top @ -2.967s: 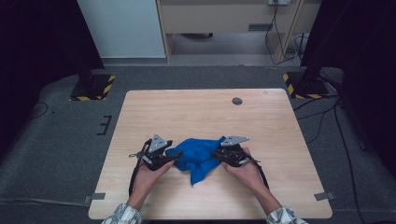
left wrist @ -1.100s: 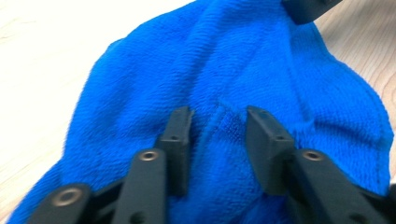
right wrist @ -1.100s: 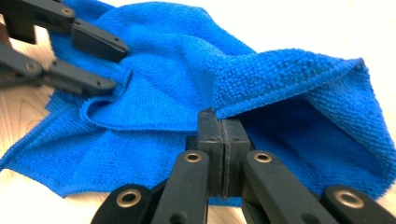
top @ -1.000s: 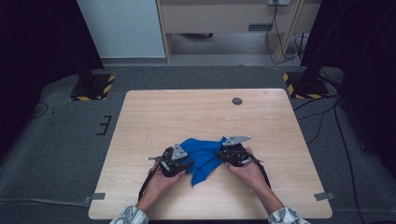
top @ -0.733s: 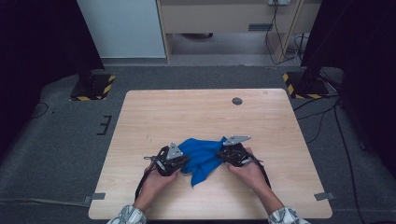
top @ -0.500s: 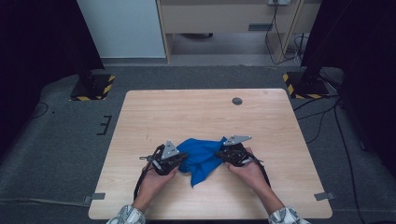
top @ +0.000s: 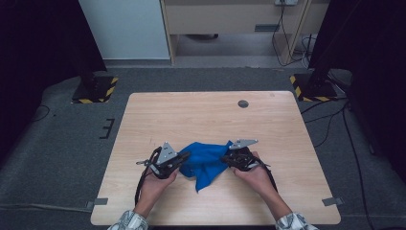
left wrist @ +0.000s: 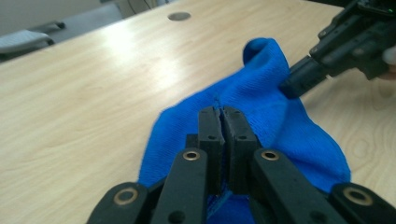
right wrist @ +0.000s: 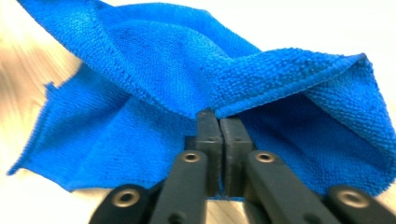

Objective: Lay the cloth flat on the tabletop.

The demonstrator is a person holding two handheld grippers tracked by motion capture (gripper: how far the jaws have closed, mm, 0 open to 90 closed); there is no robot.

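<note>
A crumpled blue cloth [top: 205, 162] lies on the wooden surface [top: 201, 117], toward its near edge, between the two hands. The left claw [top: 183, 157] pinches the cloth's 9 o'clock edge, its jaws pressed together on a fold of fabric. The right claw [top: 225, 158] is clamped on the 3 o'clock edge, a ridge of cloth rising from its tips. A dark round grommet [top: 243, 103] sits at the surface's 1 o'clock.

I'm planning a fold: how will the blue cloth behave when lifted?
Probably floppy: the cloth already sags in folds between the left tool and right tool. Likely light, since pinched edges carry it. Its fuzzy weave should resist slipping.
</note>
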